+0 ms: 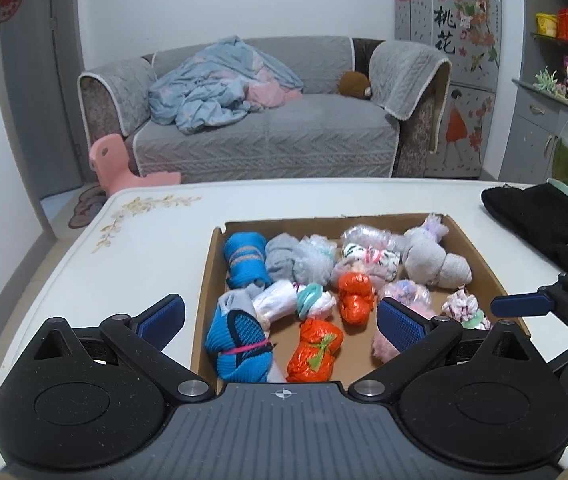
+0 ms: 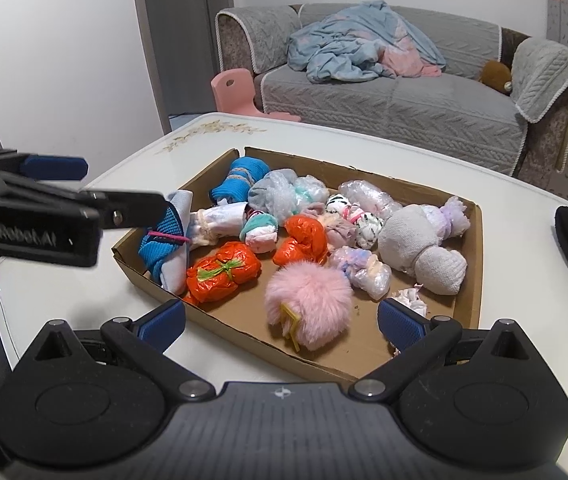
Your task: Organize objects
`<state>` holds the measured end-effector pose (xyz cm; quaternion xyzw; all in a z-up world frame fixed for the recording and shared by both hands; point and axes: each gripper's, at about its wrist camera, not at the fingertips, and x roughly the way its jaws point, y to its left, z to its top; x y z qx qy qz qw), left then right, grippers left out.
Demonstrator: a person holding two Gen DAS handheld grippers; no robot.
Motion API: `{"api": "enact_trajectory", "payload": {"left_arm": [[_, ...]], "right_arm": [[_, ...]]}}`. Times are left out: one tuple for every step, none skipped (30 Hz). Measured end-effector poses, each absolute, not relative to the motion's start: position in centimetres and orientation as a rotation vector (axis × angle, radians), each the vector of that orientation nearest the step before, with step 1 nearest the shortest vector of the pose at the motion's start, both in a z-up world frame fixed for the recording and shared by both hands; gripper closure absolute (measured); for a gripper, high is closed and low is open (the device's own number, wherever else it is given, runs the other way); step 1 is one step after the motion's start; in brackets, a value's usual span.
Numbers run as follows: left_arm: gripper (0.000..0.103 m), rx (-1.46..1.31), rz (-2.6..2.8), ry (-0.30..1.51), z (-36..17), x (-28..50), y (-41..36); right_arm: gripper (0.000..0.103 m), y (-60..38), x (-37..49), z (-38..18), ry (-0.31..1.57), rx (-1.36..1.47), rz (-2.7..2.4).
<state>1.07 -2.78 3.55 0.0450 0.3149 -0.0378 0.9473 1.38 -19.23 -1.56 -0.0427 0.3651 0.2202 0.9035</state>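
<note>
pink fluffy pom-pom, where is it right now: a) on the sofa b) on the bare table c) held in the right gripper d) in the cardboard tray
d: the pink fluffy pom-pom lies in the cardboard tray near its front edge, between the open fingers of the right gripper, which touch nothing.

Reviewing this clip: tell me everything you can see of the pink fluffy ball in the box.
The pink ball is a round, long-haired pompom, soft like faux fur. A yellow band or tag pokes from its lower left side. It lies loose on the cardboard box floor near the front wall, right of an orange bundle. Neither the right gripper nor the left gripper holds it. The left view shows only part of it.
</note>
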Motion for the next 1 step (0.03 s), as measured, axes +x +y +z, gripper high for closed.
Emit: {"api": "enact_trajectory", "payload": {"left_arm": [[0.001, 0.094, -0.084, 0.640, 3.61, 1.19, -2.81]], "right_arm": [[0.001, -19.23, 1.37, -1.53, 0.753, -0.088, 0.454]]}}
